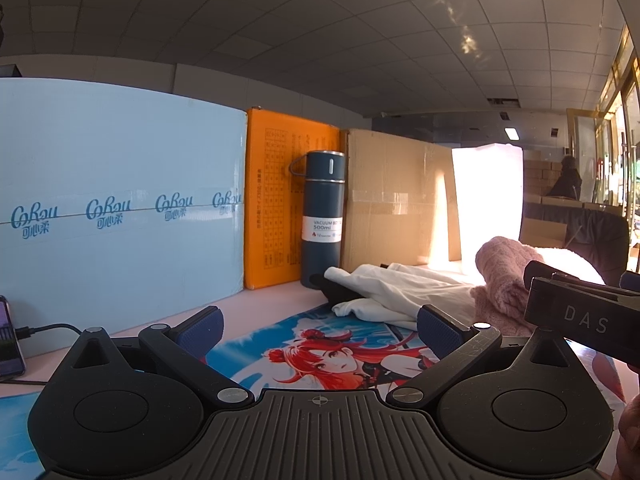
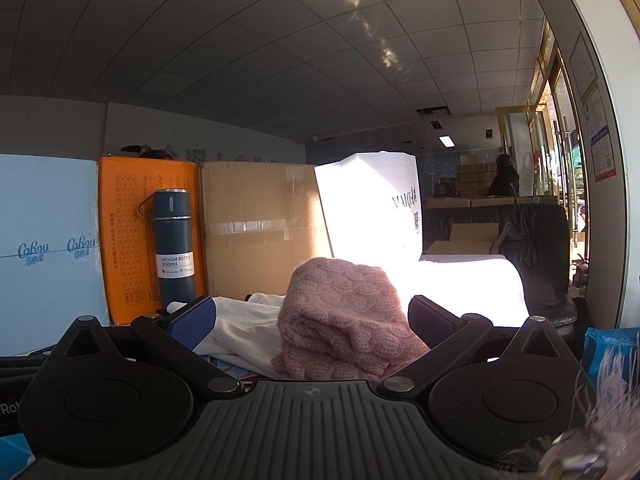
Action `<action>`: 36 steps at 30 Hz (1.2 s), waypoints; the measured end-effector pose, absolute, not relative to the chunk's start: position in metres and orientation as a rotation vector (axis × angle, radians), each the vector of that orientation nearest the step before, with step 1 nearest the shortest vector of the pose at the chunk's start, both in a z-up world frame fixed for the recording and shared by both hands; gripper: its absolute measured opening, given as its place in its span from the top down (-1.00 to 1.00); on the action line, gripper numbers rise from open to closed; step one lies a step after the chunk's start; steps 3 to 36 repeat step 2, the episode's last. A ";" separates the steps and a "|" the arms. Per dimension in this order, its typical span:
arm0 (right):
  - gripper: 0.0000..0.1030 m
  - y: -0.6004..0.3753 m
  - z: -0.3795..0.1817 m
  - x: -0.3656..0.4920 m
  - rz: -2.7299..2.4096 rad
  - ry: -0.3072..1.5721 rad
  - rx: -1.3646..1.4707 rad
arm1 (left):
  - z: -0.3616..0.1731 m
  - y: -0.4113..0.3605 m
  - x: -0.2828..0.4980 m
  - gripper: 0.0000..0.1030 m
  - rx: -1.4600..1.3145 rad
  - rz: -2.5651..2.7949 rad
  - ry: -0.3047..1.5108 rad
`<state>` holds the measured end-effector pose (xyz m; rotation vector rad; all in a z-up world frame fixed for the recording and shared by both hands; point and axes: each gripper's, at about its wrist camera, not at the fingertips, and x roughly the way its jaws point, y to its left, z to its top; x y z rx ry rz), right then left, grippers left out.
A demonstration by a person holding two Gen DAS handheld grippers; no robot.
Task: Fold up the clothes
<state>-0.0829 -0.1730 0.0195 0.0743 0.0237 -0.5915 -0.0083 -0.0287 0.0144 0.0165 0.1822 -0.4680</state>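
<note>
A pink knitted sweater [image 2: 344, 316] lies bunched on the table, close in front of my right gripper [image 2: 312, 316], which is open with its fingers either side of it and not touching. A crumpled white garment [image 1: 404, 288] lies beside the sweater [image 1: 500, 280]; it also shows in the right wrist view [image 2: 240, 320]. My left gripper [image 1: 320, 328] is open and empty above an anime-print mat [image 1: 320, 356], short of the white garment. The body of the right gripper [image 1: 580, 316] shows at the right of the left wrist view.
A dark blue vacuum bottle [image 1: 322, 216] stands at the back against an orange box [image 1: 272, 200]. A light blue carton [image 1: 120, 208], a brown cardboard box [image 1: 396, 200] and a white bag [image 2: 376, 208] line the back. A phone on a cable [image 1: 10, 344] lies at the left.
</note>
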 end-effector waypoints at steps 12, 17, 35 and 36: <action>-1.00 -0.173 0.019 -0.083 -0.591 0.023 0.074 | 0.014 -0.028 -0.009 -1.00 0.015 -0.470 0.181; -1.00 -0.173 0.019 -0.083 -0.591 0.023 0.074 | 0.014 -0.028 -0.009 -1.00 0.015 -0.470 0.181; -1.00 -0.173 0.019 -0.083 -0.591 0.023 0.074 | 0.014 -0.028 -0.009 -1.00 0.015 -0.470 0.181; -1.00 -0.173 0.019 -0.083 -0.591 0.023 0.074 | 0.014 -0.028 -0.009 -1.00 0.015 -0.470 0.181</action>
